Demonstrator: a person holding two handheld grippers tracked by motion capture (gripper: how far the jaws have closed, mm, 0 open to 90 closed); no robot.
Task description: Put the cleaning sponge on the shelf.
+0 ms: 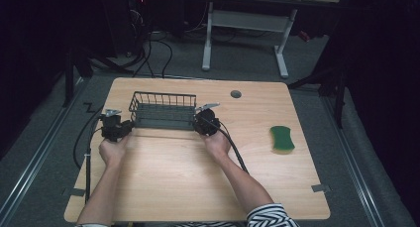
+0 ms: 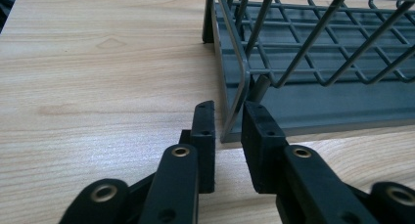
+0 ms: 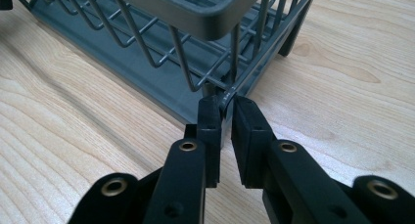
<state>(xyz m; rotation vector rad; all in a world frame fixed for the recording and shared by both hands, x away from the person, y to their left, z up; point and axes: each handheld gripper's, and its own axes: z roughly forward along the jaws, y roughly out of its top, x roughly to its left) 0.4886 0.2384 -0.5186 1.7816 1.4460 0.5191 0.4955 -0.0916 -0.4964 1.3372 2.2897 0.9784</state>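
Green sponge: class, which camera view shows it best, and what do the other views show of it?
The high view. The green sponge lies whole on the table's right side, apart from the wire basket. The two gripper views look along their jaws at the basket's near corners and offer nothing of the sponge.

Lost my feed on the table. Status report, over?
Left gripper and right gripper each pinched on a near corner of the wire basket. Basket sits on the table. Green sponge well off right, nothing blocking.
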